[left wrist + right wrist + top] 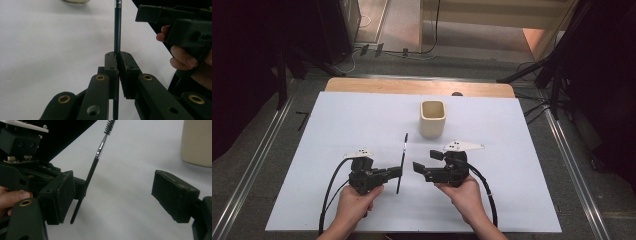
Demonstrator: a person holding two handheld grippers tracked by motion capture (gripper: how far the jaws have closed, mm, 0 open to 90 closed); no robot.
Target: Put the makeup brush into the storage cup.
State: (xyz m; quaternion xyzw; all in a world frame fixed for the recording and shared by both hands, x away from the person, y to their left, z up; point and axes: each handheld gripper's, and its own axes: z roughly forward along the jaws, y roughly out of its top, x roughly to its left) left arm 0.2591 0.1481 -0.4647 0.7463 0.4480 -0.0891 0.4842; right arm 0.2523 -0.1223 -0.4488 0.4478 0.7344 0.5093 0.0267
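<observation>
The left tool [398, 173] is closed on a thin black brush [402, 162]. In the left gripper view its two jaws press together on the handle of the brush [117, 30], and the handle passes between them, going up above and also down below the jaws. In the high view the brush stands almost across the tool, with its far end pointing toward the cream cup [432, 118] and its near end toward the person. The cup stands upright on the white tabletop [337, 125], apart from the brush.

The right tool [418, 168] is wide open and holds nothing. It is just beside the brush, facing the left tool. In the right gripper view its two pads [175, 195] stand far from each other; the brush [96, 157] shows with its bristle tip up, and the cup [197, 142] is at the upper right. A hand [469, 192] holds the right tool from below.
</observation>
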